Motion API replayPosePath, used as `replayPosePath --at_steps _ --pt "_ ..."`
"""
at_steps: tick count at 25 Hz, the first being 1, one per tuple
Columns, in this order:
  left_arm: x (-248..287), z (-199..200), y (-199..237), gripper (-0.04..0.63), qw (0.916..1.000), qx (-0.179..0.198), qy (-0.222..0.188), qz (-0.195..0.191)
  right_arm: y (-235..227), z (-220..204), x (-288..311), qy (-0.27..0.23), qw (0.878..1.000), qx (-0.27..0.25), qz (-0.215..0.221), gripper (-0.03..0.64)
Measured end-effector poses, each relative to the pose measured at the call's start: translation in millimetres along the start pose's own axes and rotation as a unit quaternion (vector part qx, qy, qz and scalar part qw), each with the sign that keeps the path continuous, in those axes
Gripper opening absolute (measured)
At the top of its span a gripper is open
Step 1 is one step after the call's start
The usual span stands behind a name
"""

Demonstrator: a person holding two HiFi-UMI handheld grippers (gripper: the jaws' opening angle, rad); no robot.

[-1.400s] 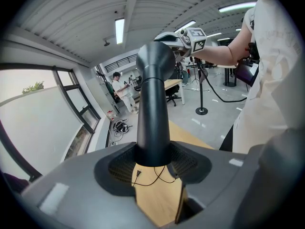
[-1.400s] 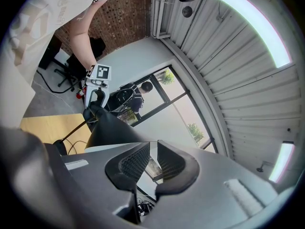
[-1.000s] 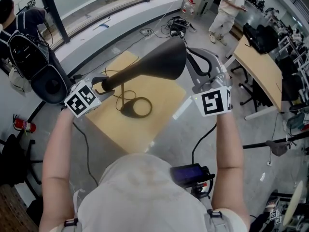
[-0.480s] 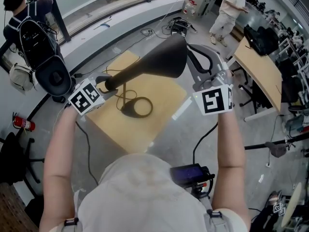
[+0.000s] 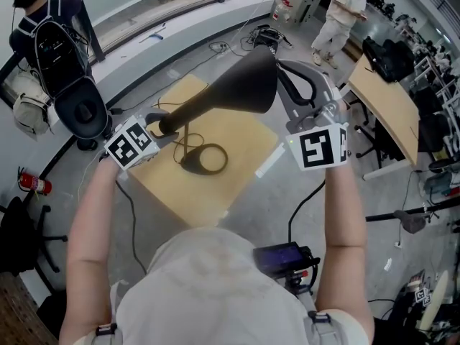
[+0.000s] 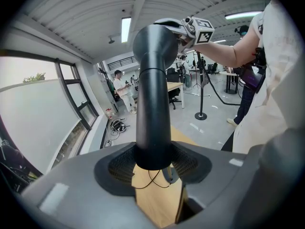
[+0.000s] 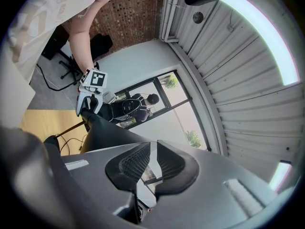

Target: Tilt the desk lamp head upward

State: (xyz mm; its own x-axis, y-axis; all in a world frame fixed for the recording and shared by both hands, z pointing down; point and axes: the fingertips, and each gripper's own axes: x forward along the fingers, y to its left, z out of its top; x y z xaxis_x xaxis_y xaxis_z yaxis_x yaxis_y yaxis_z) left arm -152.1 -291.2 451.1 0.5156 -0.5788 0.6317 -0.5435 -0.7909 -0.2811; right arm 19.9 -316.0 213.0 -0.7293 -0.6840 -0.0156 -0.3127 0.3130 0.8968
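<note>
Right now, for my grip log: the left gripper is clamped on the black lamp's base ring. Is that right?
Not quite. The left gripper is clamped on the black lamp's neck, not its base ring, which sits untouched on the wooden table. The left gripper view shows the fingers pressing both sides of the tube.

Overhead and jaw-level views on lamp (image 5: 230, 92)
</note>
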Motion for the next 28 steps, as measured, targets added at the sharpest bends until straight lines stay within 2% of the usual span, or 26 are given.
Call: replayPosePath --at_steps 28 --pt "8.5 -1.3 -4.8 0.222 0.9996 -0.023 -0.008 -0.011 -5.1 36.8 13.7 -0.004 0.998 -0.056 0.000 0.055"
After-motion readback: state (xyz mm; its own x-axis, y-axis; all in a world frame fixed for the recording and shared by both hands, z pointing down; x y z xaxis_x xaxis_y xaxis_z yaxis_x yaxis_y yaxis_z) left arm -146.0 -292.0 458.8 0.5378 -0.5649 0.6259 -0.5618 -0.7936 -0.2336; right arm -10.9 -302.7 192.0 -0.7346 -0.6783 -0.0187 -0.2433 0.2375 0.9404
